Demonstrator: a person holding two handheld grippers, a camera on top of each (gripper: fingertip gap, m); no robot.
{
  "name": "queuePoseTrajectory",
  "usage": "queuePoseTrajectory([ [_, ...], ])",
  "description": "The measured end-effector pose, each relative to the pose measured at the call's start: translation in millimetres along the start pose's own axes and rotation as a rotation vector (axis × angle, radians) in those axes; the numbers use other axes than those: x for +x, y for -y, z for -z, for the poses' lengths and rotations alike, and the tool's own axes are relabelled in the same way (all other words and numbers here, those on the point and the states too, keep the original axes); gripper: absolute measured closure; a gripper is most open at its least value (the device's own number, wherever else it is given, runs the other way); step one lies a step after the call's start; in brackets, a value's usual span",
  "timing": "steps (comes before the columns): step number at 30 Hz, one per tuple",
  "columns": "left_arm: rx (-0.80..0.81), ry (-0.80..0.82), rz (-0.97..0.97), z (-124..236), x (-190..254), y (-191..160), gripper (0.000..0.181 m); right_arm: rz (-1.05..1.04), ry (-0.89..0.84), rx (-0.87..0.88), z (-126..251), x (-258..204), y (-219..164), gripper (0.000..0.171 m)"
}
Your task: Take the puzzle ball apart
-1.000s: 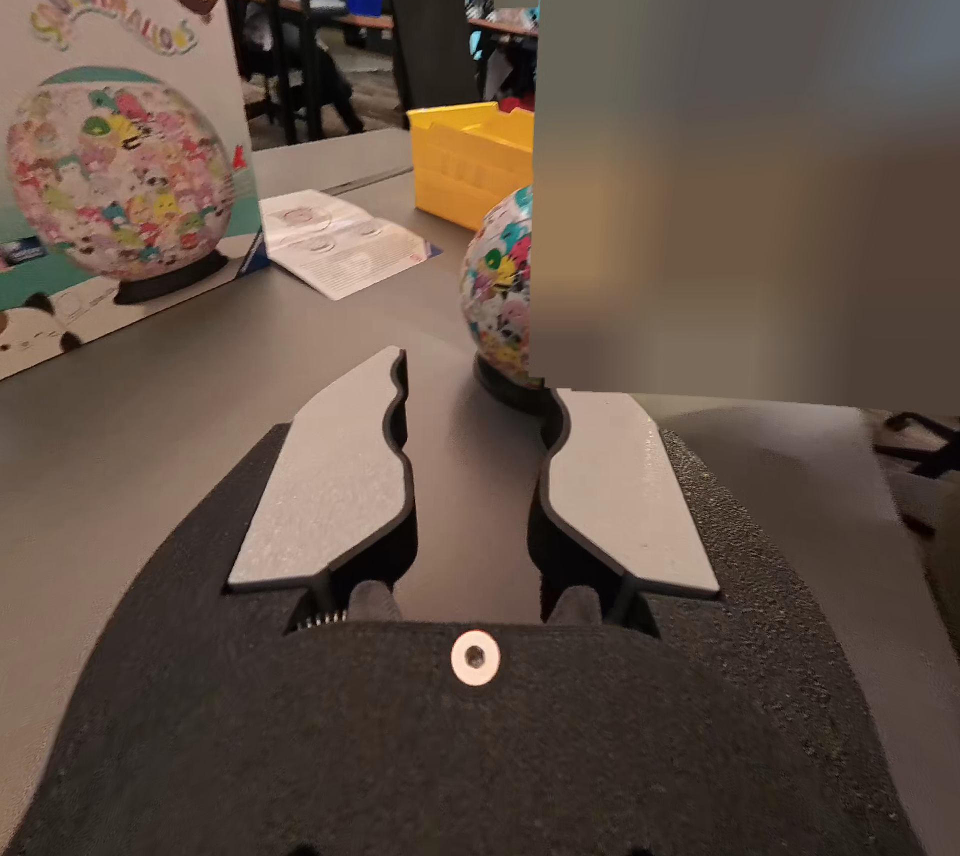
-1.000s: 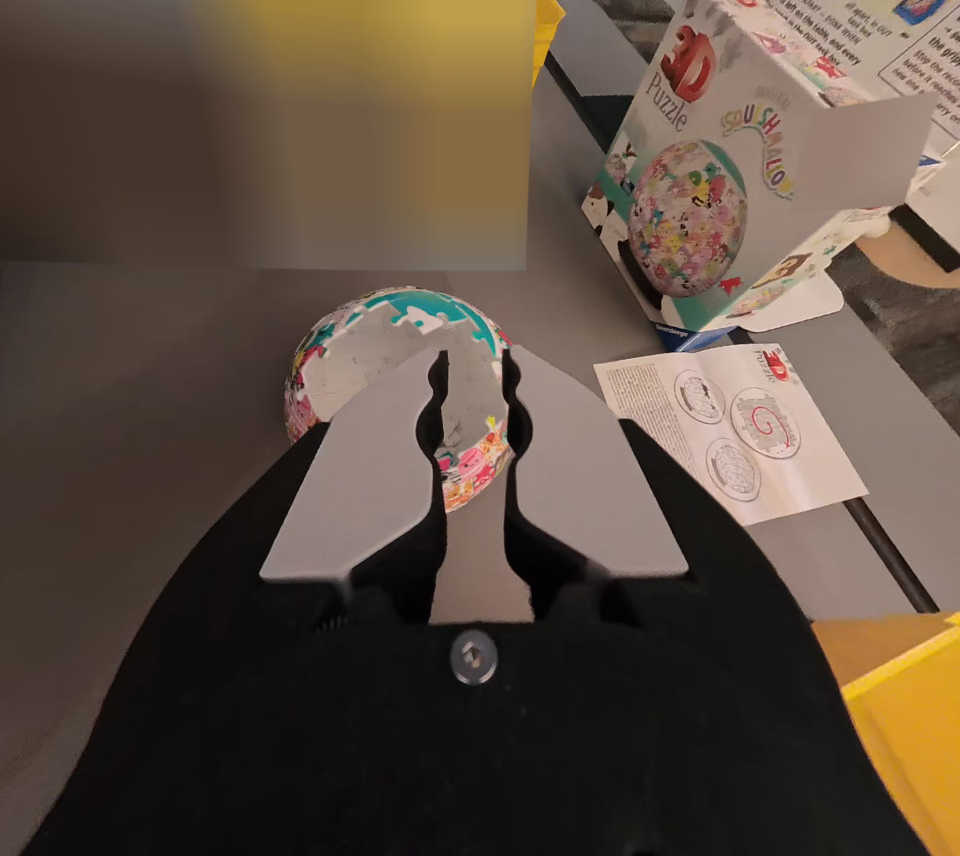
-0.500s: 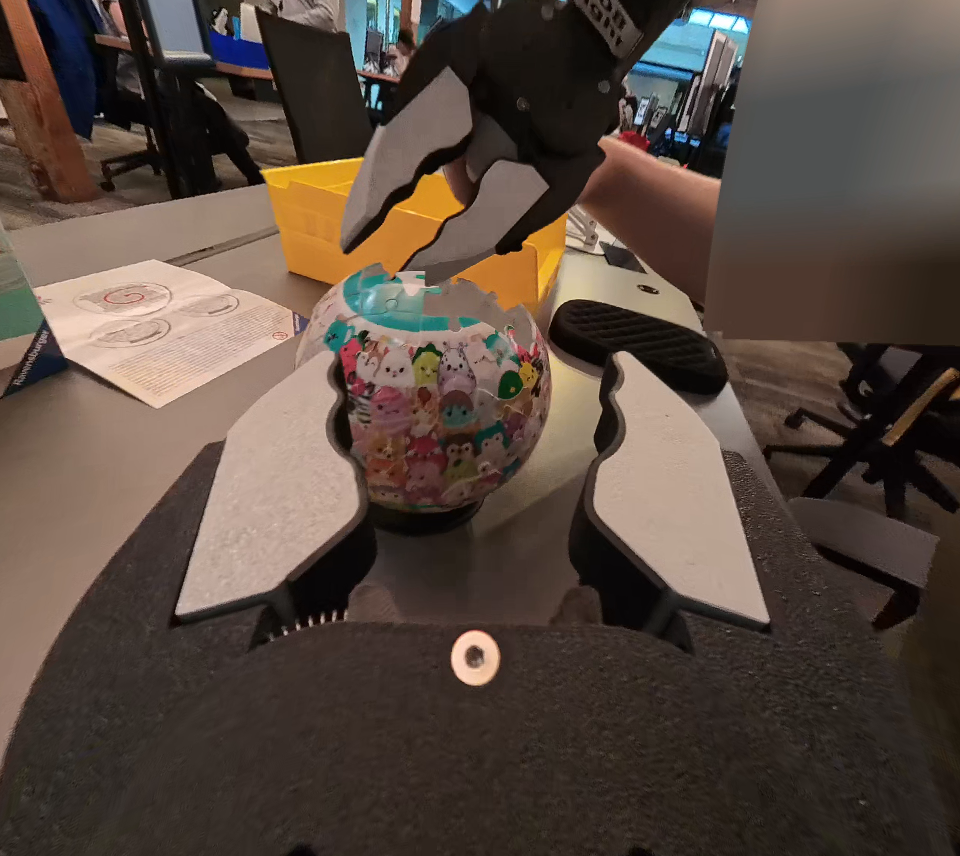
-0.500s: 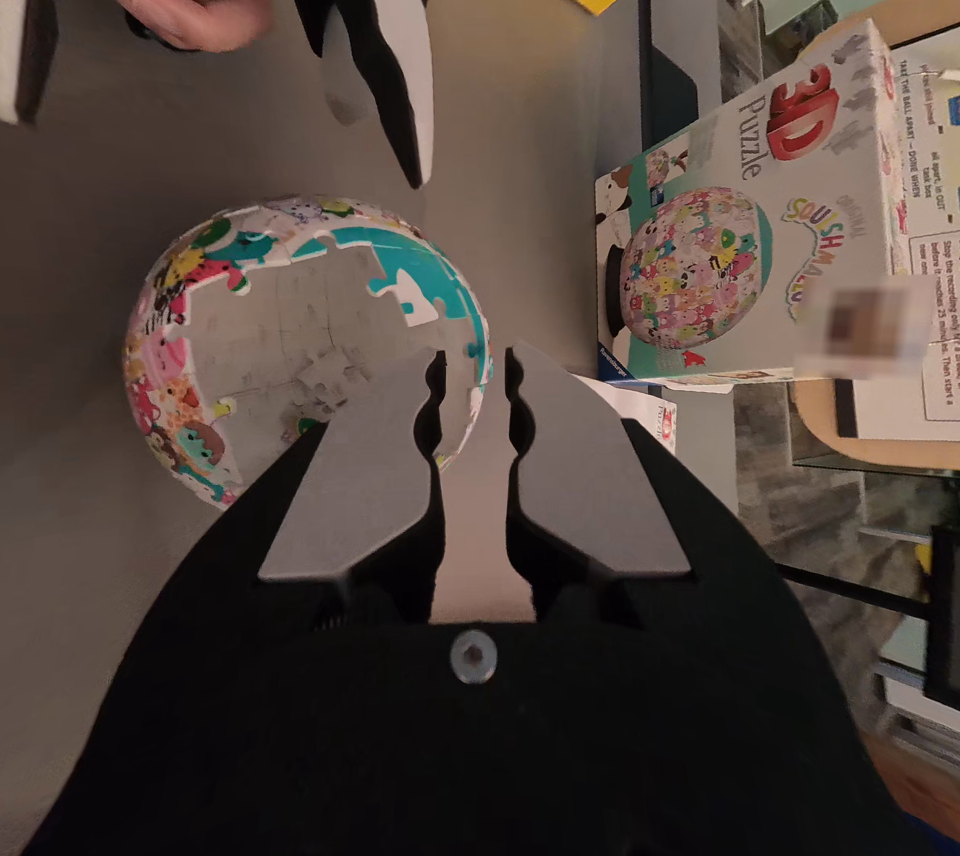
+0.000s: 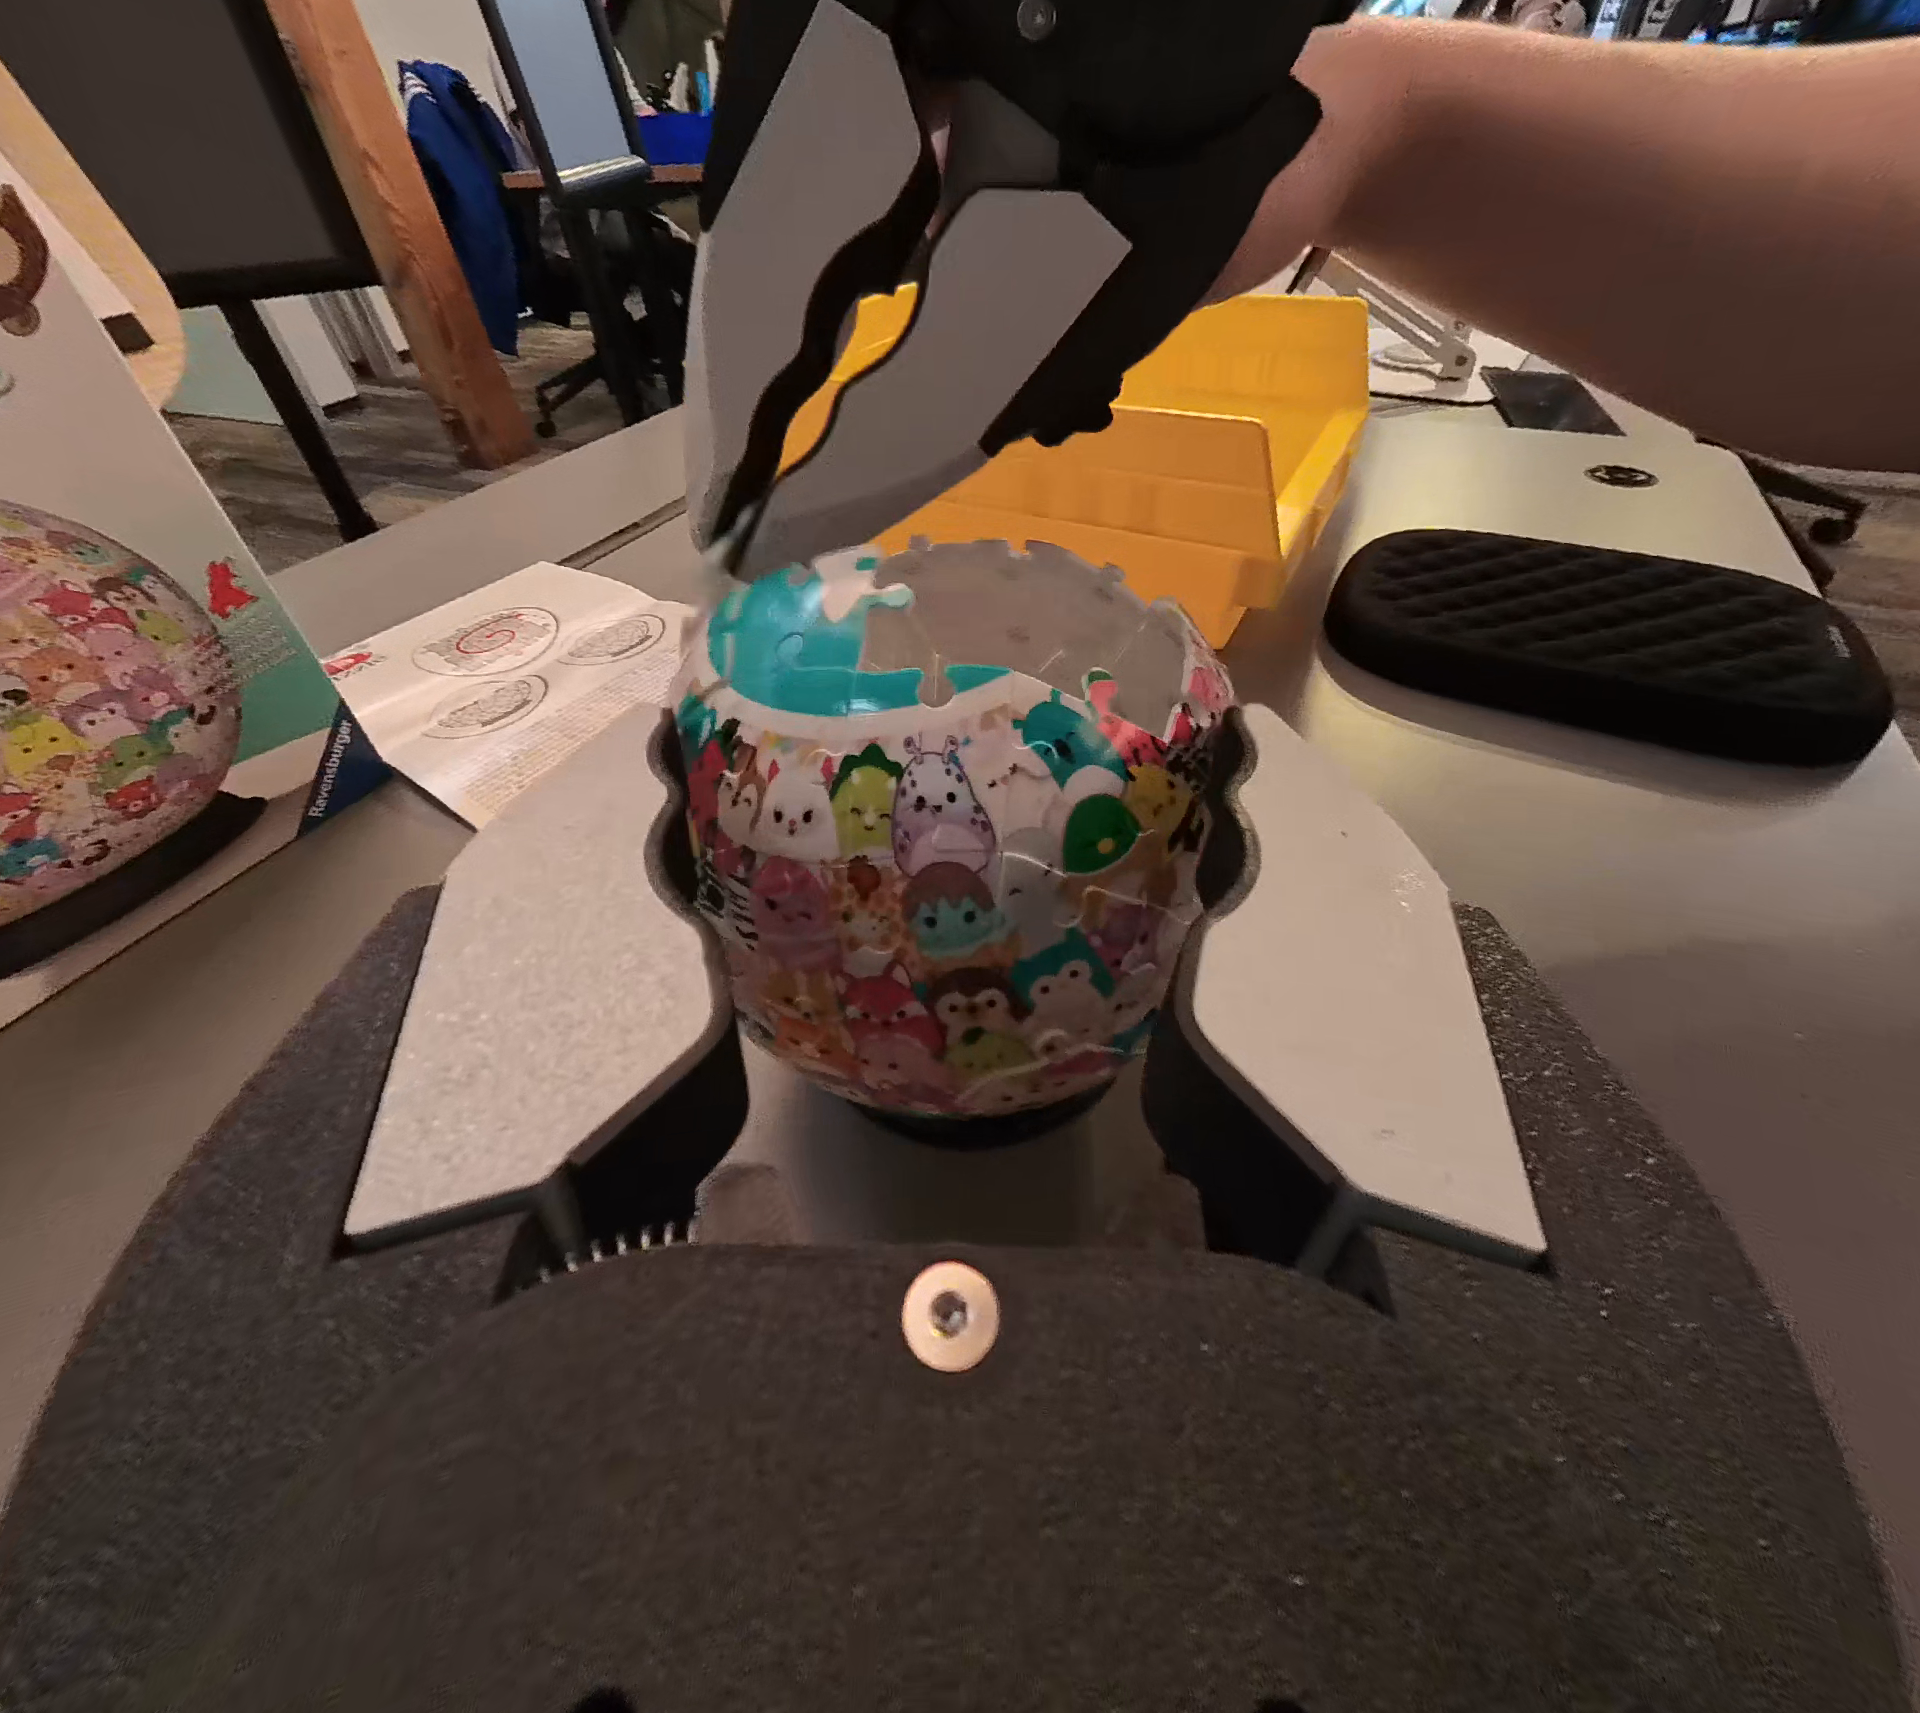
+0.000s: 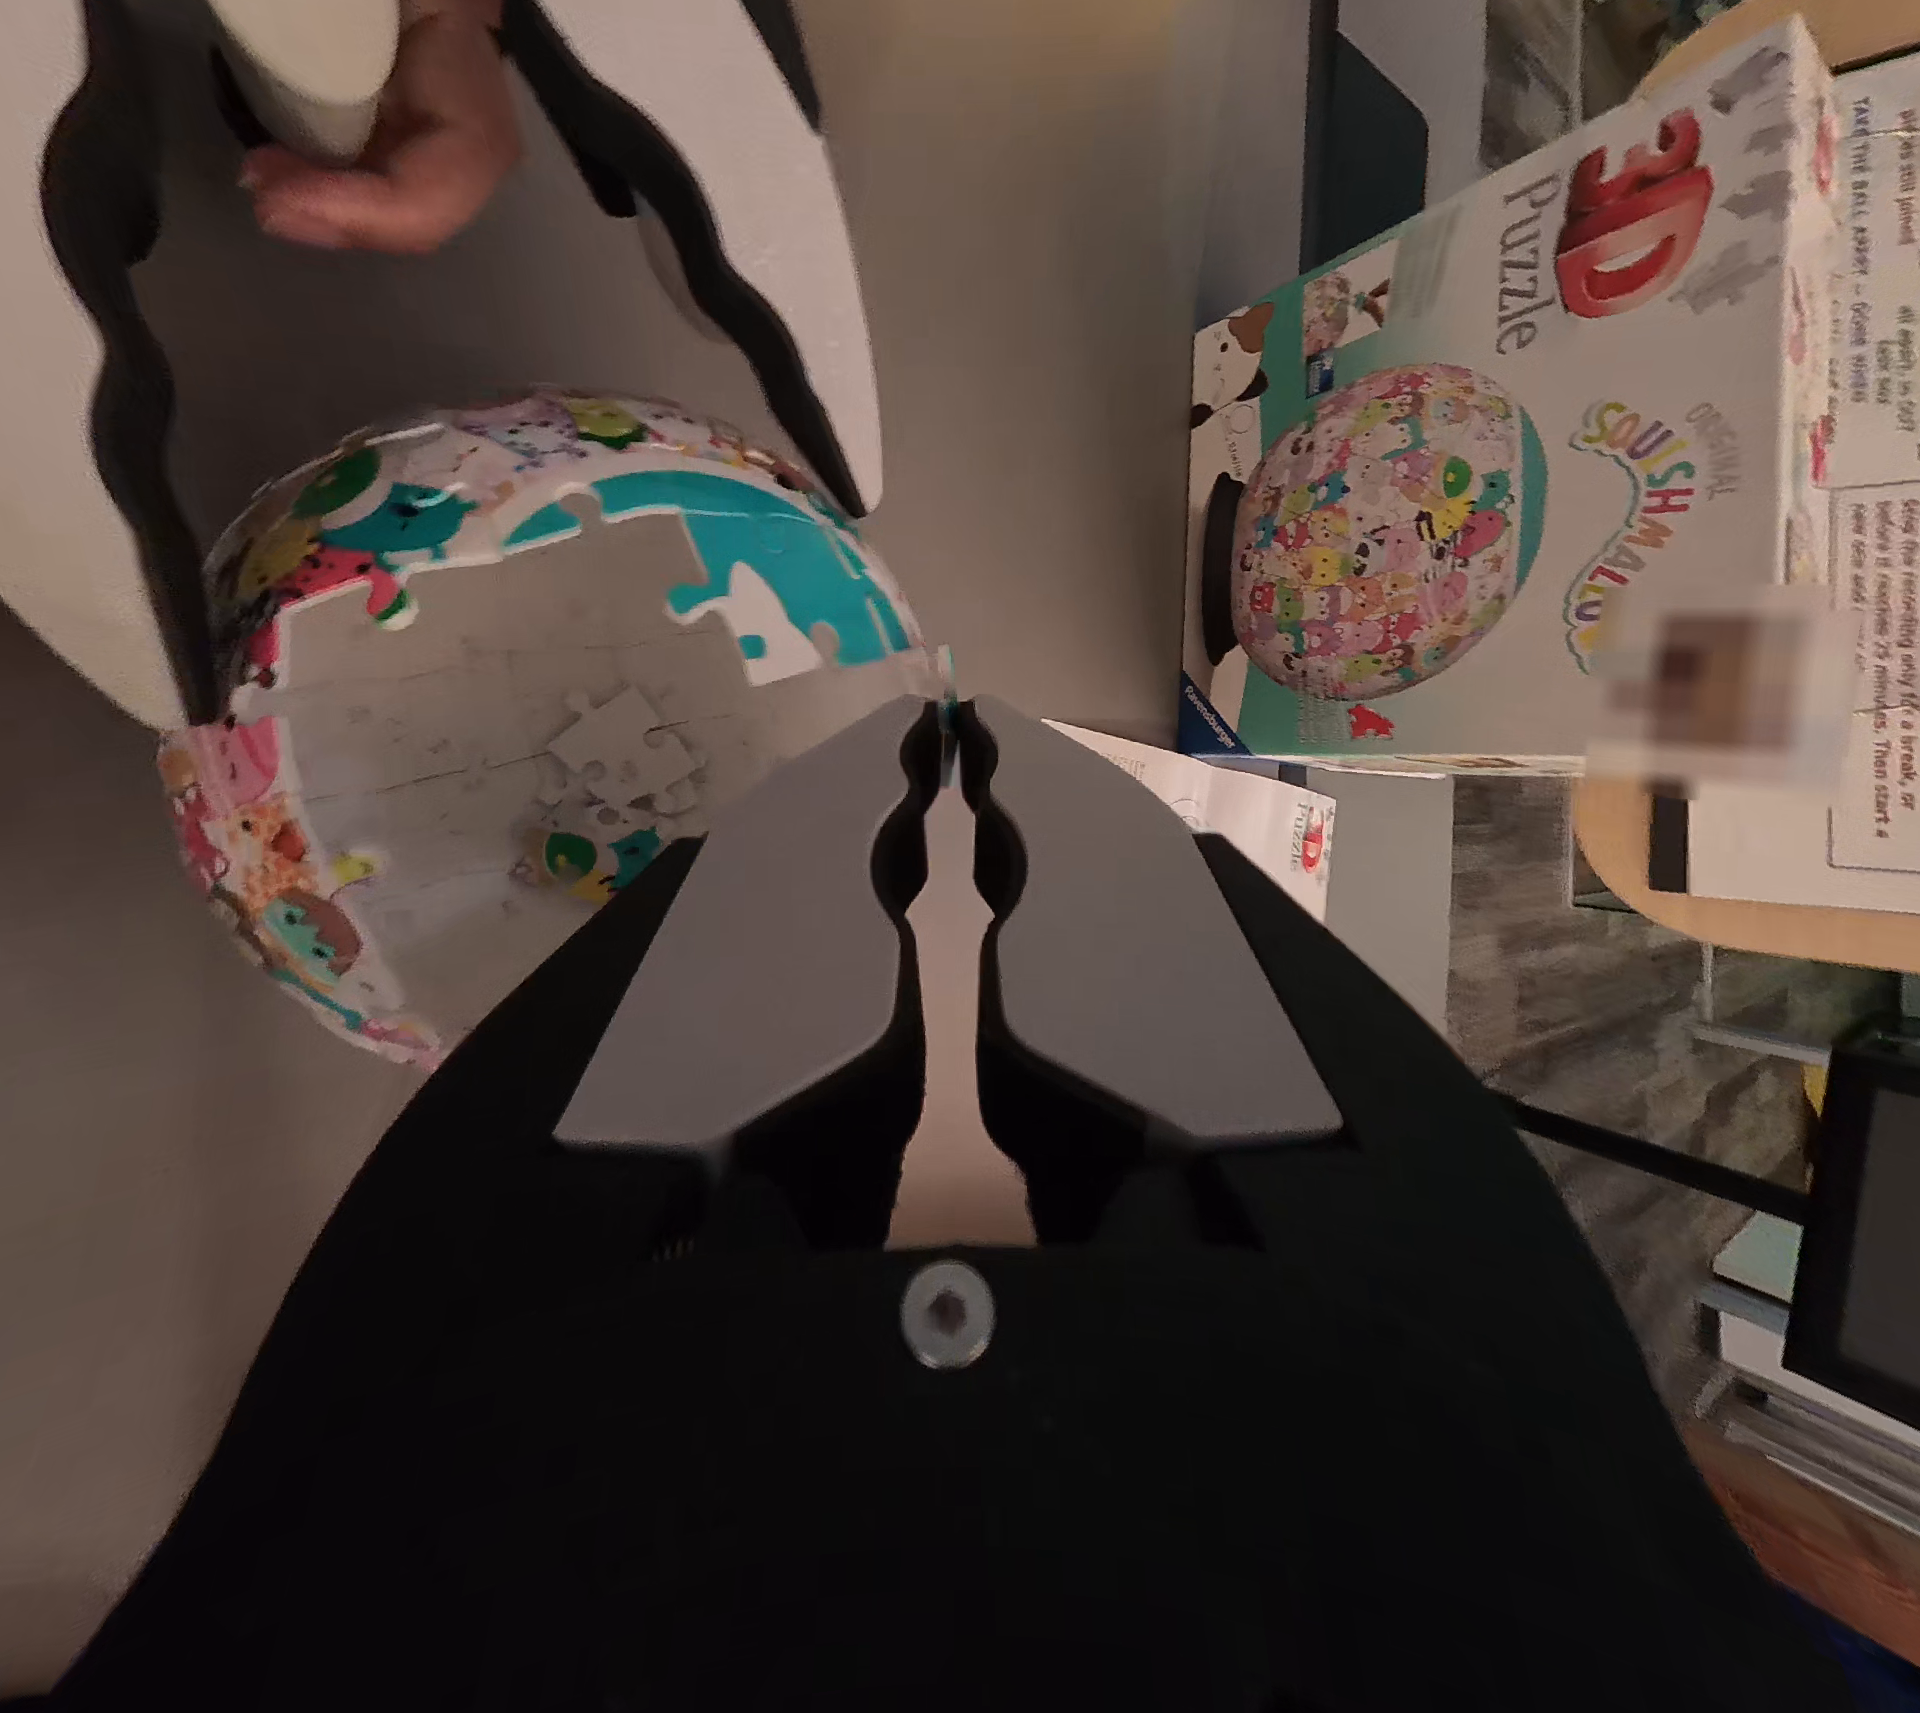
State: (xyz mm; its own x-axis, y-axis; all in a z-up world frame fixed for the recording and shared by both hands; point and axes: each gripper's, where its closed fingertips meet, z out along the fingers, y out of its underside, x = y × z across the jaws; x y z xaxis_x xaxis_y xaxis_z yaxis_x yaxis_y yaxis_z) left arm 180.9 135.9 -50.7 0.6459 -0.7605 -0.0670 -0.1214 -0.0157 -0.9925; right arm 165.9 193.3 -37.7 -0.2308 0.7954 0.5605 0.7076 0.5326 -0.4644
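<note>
The puzzle ball stands on its black stand on the grey table. Its top is open, with a jagged rim and teal pieces. My left gripper is open wide, with its fingertips at the ball's two sides; the right wrist view shows it the same way. My right gripper is shut on a thin teal puzzle piece at the ball's rim. It reaches down from above in the left wrist view. Loose pieces lie inside the ball.
A yellow bin stands behind the ball. The puzzle box and a paper leaflet are to the left. A black padded rest lies to the right. A person's forearm crosses above.
My left gripper opened wide and moved forward until its fingers flank the ball. My right gripper came down to the ball's rim and shut on a teal piece.
</note>
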Motion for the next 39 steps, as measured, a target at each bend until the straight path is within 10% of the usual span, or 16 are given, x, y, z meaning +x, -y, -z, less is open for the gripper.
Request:
queuePoseTrajectory([
  [11,0.047,-0.054,0.02,6,5,2,0.088,-0.277,-0.17,0.094,64,64,-10,0.168],
  [19,0.144,-0.121,0.015,27,15,23,0.089,-1.087,0.107,-0.255,105,25,-211,0.168],
  [28,0.119,-0.127,0.008,25,14,16,0.089,-1.041,0.257,-0.51,71,-45,-272,0.159],
  [35,0.117,-0.102,0.003,25,3,21,0.087,-0.998,-0.035,-0.334,110,13,-264,0.148],
  [39,0.084,-0.175,-0.019,22,7,31,0.087,-0.802,-0.193,0.071,150,68,-154,0.147],
])
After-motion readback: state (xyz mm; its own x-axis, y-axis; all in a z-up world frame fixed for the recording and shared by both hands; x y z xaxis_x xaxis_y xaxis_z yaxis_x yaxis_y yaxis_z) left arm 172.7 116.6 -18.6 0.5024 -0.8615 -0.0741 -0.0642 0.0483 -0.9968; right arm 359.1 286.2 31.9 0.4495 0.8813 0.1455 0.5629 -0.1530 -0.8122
